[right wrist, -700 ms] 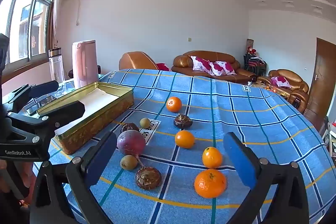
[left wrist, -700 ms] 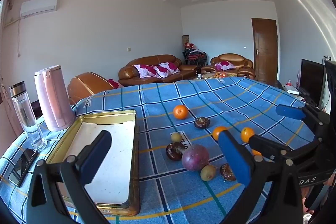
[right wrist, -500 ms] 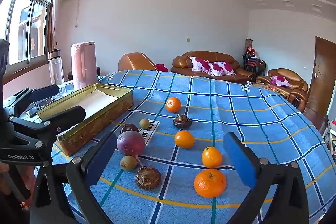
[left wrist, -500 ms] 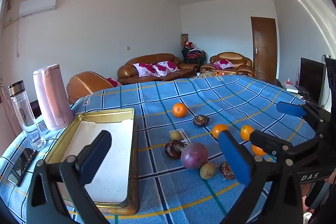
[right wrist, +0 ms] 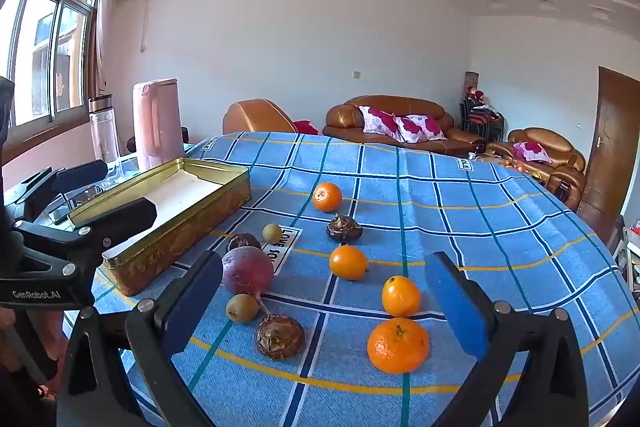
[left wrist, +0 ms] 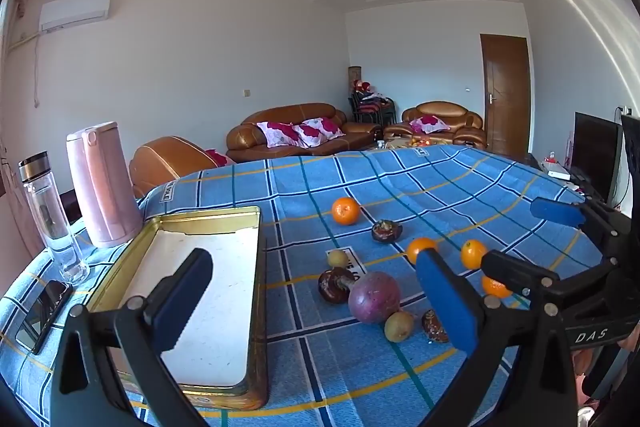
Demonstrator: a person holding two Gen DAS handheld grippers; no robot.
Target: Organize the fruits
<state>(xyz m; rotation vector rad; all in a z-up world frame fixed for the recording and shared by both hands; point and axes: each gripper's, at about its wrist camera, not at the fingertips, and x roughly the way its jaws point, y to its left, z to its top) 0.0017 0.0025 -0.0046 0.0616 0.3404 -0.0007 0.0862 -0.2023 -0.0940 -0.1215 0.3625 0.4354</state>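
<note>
From the left wrist view, the left gripper (left wrist: 316,301) hovers with its jaws spread as wide as they go and nothing between them, the gold tin tray (left wrist: 256,307) under its left finger and the purple passion fruit (left wrist: 374,297) just ahead between the fingers. From the right wrist view, the right gripper (right wrist: 324,303) is just as wide and empty (both tilt slightly down at the blue checked cloth (right wrist: 500,227)), with the big orange (right wrist: 398,345) close inside its right finger, a smaller orange (right wrist: 401,295) just beyond, and the tray off to its left.
</note>
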